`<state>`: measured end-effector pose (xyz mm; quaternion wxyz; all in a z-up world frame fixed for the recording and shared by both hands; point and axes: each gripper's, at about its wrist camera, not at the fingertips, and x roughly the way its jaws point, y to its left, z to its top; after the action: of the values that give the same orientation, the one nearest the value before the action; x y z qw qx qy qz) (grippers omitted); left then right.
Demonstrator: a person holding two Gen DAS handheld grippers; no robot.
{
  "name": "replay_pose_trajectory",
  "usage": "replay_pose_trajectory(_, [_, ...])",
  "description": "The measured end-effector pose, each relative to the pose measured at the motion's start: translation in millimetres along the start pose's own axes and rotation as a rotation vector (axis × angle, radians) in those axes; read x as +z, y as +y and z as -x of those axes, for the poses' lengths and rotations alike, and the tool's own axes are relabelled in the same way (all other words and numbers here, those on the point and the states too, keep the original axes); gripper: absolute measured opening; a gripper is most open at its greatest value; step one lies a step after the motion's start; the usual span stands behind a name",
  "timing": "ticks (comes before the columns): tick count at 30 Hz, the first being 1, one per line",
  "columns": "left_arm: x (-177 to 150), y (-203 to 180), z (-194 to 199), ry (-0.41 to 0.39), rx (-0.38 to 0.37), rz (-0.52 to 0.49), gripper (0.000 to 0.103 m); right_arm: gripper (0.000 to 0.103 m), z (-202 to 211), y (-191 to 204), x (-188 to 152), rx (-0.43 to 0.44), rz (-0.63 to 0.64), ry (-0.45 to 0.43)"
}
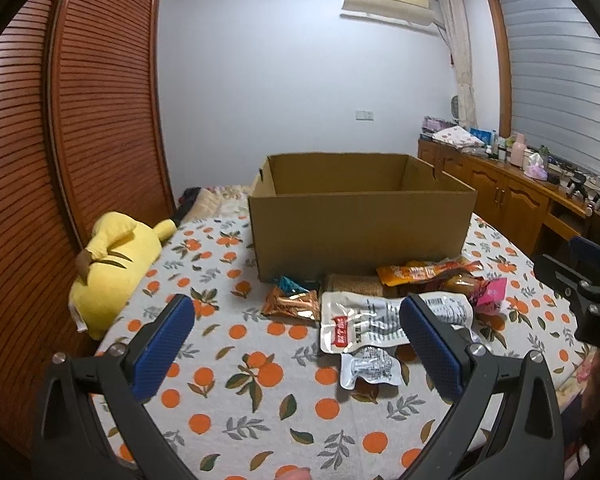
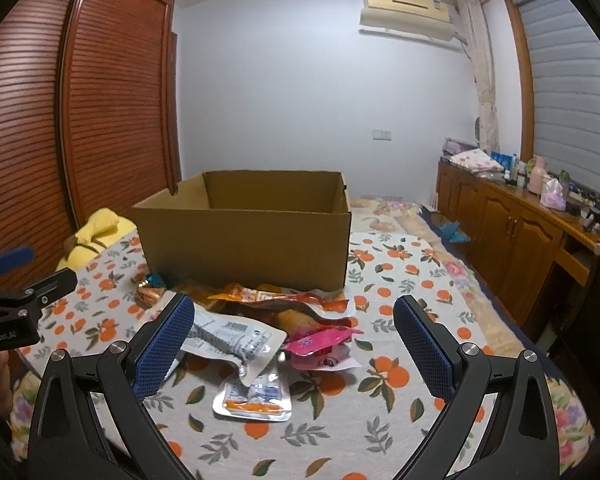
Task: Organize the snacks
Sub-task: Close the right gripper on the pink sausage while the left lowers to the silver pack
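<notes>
Hovering over the bed, the left gripper and right gripper both have fingers spread wide, holding nothing. The snack packets lie heaped just in front of the open cardboard box. Best, I judge, to take one packet at a time, pinching a flat sealed edge, starting with the loose small silver pouch nearest.

both wrist views low over the bedspread, facing the cardboard box and far wall — left-hand view from the left, right-hand from the right — sharing the snack pile.
</notes>
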<state>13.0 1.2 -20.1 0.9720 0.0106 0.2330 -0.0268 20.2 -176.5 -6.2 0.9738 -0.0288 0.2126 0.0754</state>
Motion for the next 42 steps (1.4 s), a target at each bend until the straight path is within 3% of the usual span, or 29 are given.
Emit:
replay_pose_trajectory(8, [-9.0,-4.6,-16.7,0.044,-0.049,-0.009,0.103,0.102,-19.4,-27.6,2.4,0.034,0.016,0.054])
replay_pose_trajectory(18, [-20.5,-18.2,-43.3,0.152,-0.12,-0.052,0.101,0.097,-47.0,-42.9,-7.8,0.125,0.021,0.168])
replay_pose_trajectory(33, [-30.5,-25.7,-71.7,0.25,-0.168,-0.083,0.095,0.04,-120.0,-38.9,-5.6,0.285,0.055,0.394])
replay_pose_trajectory(38, [-32.4,-26.3,-75.8,0.268,-0.181,-0.084,0.093,0.04,-137.1,-28.5,-1.0,0.294,0.121,0.468])
replay_pose_trajectory(42, [-33.3,-25.1,-82.3,0.298,-0.21,-0.069,0.084,0.047,-152.5,-22.5,-1.1,0.292,0.14,0.523])
